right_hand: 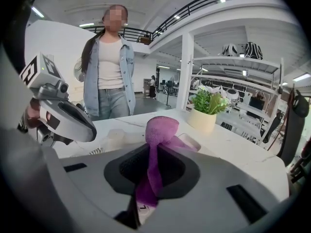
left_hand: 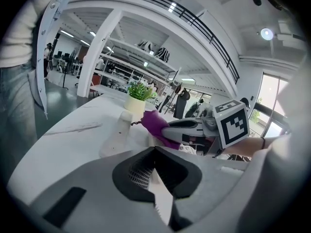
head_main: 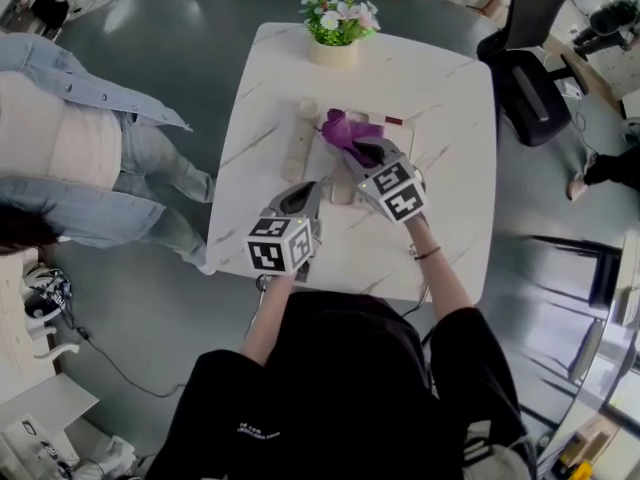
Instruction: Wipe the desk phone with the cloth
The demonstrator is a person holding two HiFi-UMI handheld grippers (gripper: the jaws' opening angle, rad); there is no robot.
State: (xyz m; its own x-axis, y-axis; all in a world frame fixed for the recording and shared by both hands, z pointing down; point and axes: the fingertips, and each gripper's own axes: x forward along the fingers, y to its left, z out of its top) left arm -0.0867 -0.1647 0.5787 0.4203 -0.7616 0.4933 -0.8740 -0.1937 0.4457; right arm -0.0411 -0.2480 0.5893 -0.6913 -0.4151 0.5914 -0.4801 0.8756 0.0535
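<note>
Far left: a bystander [head_main: 90, 148] in a denim jacket stands on the grey floor [head_main: 180, 28], close to the counter's left edge. The counter [head_main: 440, 98] is white with faint marble veining, square with rounded corners. The desk phone's handset [head_main: 298, 140] lies flat on it, left of centre. The left gripper [head_main: 312, 188] hovers near the front edge, tips toward the handset; in its own view the jaws are together with nothing between them. Centre: the purple cloth [head_main: 345, 128] is bunched over the desk phone [head_main: 388, 122], whose base is mostly covered. The right gripper [head_main: 360, 154] is clamped on the cloth, and the right gripper view shows a fold pinched between the jaws with the rest puffed up ahead of the tips. At the far edge sits a potted plant [head_main: 338, 28] with pale flowers. Right of the counter: a black office chair [head_main: 530, 68]. The gripper views show an open hall with white columns and a balcony railing [right_hand: 194, 8] overhead.
</note>
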